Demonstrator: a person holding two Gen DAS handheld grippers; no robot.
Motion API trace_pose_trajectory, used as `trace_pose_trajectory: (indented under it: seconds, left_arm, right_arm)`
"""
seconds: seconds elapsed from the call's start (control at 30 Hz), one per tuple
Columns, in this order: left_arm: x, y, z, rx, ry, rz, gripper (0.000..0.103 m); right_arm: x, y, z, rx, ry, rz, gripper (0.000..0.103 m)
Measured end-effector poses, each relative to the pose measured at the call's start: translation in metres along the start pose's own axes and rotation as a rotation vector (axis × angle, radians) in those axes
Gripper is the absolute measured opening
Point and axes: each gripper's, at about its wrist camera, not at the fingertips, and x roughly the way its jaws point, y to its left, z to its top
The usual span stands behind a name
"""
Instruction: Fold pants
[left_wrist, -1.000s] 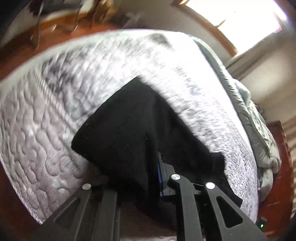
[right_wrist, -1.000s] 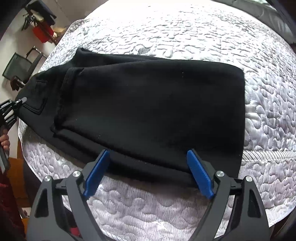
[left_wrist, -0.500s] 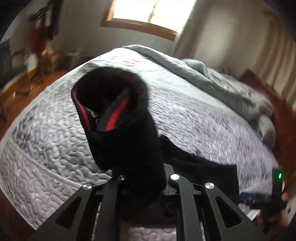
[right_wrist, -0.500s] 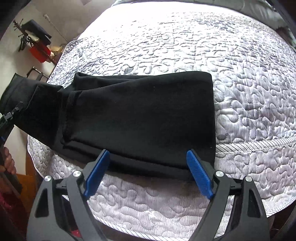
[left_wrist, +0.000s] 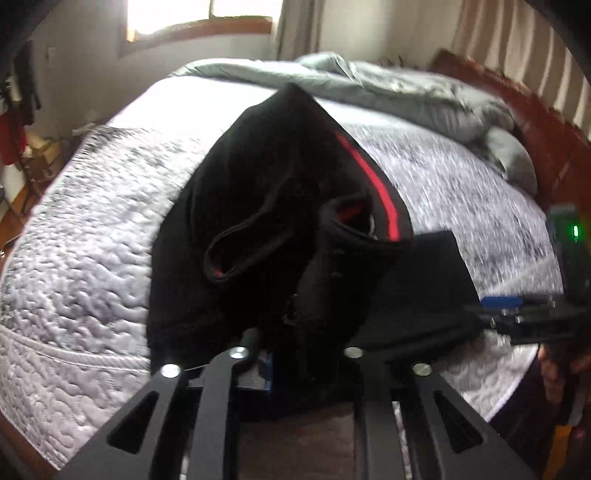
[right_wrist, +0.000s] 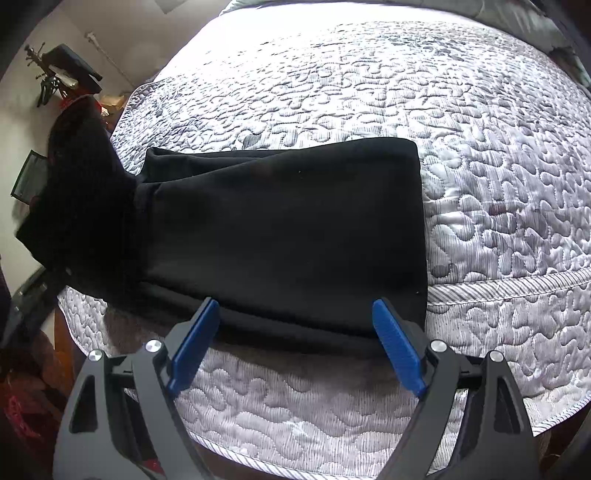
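Black pants (right_wrist: 280, 229) lie folded lengthwise on the quilted bed (right_wrist: 480, 147). Their waist end (right_wrist: 77, 206) is lifted at the left. In the left wrist view my left gripper (left_wrist: 295, 354) is shut on that waist end of the pants (left_wrist: 280, 221), held up over the bed, with a red inner waistband stripe (left_wrist: 373, 181) showing. My right gripper (right_wrist: 295, 332) is open with blue pads (right_wrist: 195, 339), low at the near long edge of the pants, not gripping. It also shows at the right of the left wrist view (left_wrist: 517, 314).
A grey duvet (left_wrist: 406, 92) is bunched at the far side of the bed by a wooden headboard (left_wrist: 546, 122). A window (left_wrist: 192, 18) is behind. A stand and clutter (right_wrist: 62, 77) sit beyond the bed's left corner.
My left gripper has lifted the waist end off the bed and swung it up and over toward the legs. The flat part of the pants looks shorter. The right gripper stays open at the near edge.
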Motion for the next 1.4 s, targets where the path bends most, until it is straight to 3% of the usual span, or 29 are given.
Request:
trace_pose_trajectory:
  seconds: [0.03, 0.1, 0.17, 0.23, 0.33, 0.4, 0.47, 0.53, 0.6, 0.7, 0.77, 0.9, 1.07, 1.17, 1.23, 1.3, 1.33, 1.37, 1.4]
  left_arm:
    - [0.004, -0.003, -0.002, 0.007, 0.023, -0.016, 0.038]
    - [0.008, -0.012, -0.007, 0.007, 0.067, -0.095, 0.052]
    - [0.005, -0.016, -0.010, 0.007, 0.083, -0.150, 0.054]
    - [-0.006, -0.013, -0.011, -0.016, 0.068, -0.185, 0.064]
    - [-0.035, 0.010, -0.008, -0.101, -0.002, -0.242, 0.071]
    - [-0.042, 0.024, -0.005, -0.129, -0.035, -0.202, 0.077]
    - [-0.037, 0.041, -0.005, -0.143, -0.030, -0.103, 0.078]
    - [-0.022, 0.057, -0.008, -0.162, 0.012, -0.016, 0.078]
    - [0.002, 0.073, -0.017, -0.190, 0.107, 0.043, 0.077]
    - [0.007, 0.083, -0.028, -0.244, 0.131, 0.020, 0.077]
    - [-0.002, 0.088, -0.031, -0.273, 0.103, 0.004, 0.078]
    - [-0.009, 0.093, -0.028, -0.272, 0.097, 0.067, 0.080]
    - [-0.004, 0.084, -0.024, -0.220, 0.127, 0.126, 0.085]
    - [0.002, 0.088, -0.025, -0.220, 0.139, 0.116, 0.087]
    - [0.006, 0.091, -0.026, -0.237, 0.145, 0.116, 0.089]
    - [0.007, 0.093, -0.027, -0.246, 0.146, 0.108, 0.089]
    - [0.008, 0.094, -0.026, -0.248, 0.146, 0.105, 0.089]
    - [0.008, 0.095, -0.026, -0.248, 0.147, 0.104, 0.089]
    - [0.009, 0.096, -0.026, -0.245, 0.145, 0.103, 0.089]
  right_arm:
    - [0.002, 0.000, 0.000, 0.001, 0.004, -0.001, 0.084]
    - [0.006, -0.001, 0.000, 0.002, 0.015, -0.003, 0.084]
    - [0.009, -0.001, 0.000, 0.004, 0.023, -0.003, 0.084]
    - [0.009, -0.001, 0.001, 0.000, 0.021, -0.004, 0.084]
    - [0.007, 0.001, 0.003, -0.015, 0.008, 0.004, 0.084]
    - [0.011, 0.000, 0.004, -0.016, 0.016, -0.004, 0.084]
    - [0.024, -0.003, 0.005, -0.015, 0.046, -0.019, 0.085]
    - [0.040, -0.007, 0.004, -0.023, 0.071, -0.032, 0.085]
    - [0.041, -0.002, 0.005, -0.039, 0.070, -0.053, 0.087]
    - [0.030, 0.009, 0.009, -0.047, 0.068, -0.071, 0.084]
    - [0.016, 0.019, 0.012, -0.053, 0.047, -0.020, 0.084]
    - [-0.010, 0.061, 0.020, -0.146, -0.006, 0.060, 0.084]
    - [0.007, 0.099, 0.028, -0.209, 0.035, 0.077, 0.084]
    - [0.027, 0.109, 0.035, -0.191, 0.065, 0.089, 0.084]
    - [0.035, 0.112, 0.037, -0.187, 0.073, 0.106, 0.078]
    - [0.042, 0.117, 0.039, -0.199, 0.085, 0.114, 0.048]
    - [0.046, 0.118, 0.040, -0.197, 0.100, 0.135, 0.040]
    - [0.049, 0.119, 0.039, -0.187, 0.112, 0.168, 0.021]
    - [0.049, 0.119, 0.039, -0.176, 0.121, 0.218, 0.013]
